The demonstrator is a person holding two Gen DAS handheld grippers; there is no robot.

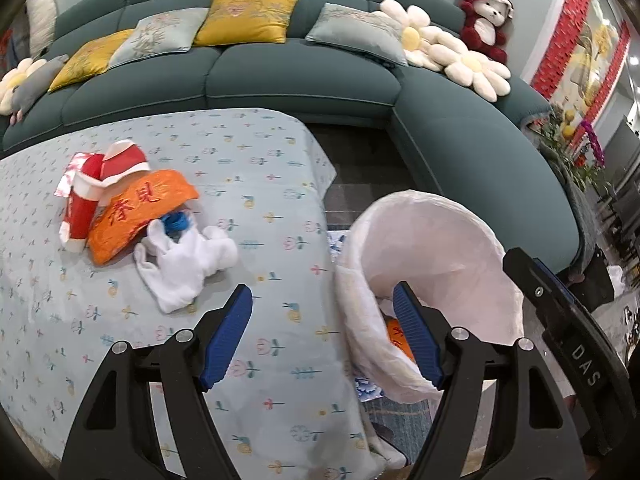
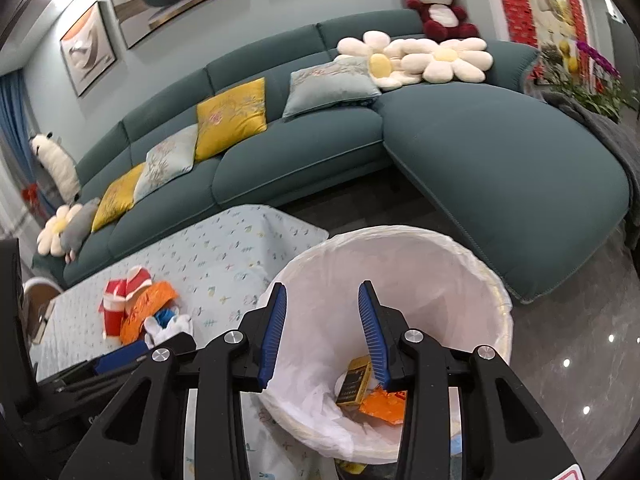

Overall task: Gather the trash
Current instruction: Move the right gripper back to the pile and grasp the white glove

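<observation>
Presently the right gripper [image 2: 322, 332] hangs over the lined trash bin [image 2: 460, 248], fingers spread and empty, with a small box [image 2: 354, 380] and orange wrapper [image 2: 384, 404] lying inside; a drop appears complete. The left gripper [image 1: 322, 334], also spread and empty, sits above the tabletop [image 1: 260, 184] edge, well placed to reach the remaining pile: orange packet [image 1: 136, 216], red-and-white cartons [image 1: 104, 176], white tissue [image 1: 184, 260]. Bin stands just beside the tabletop, leaving a clear path.

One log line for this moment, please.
left tool: open, empty, over table edge | right tool: open, empty, over bin | binned: box, orange wrapper | table: trash pile
</observation>
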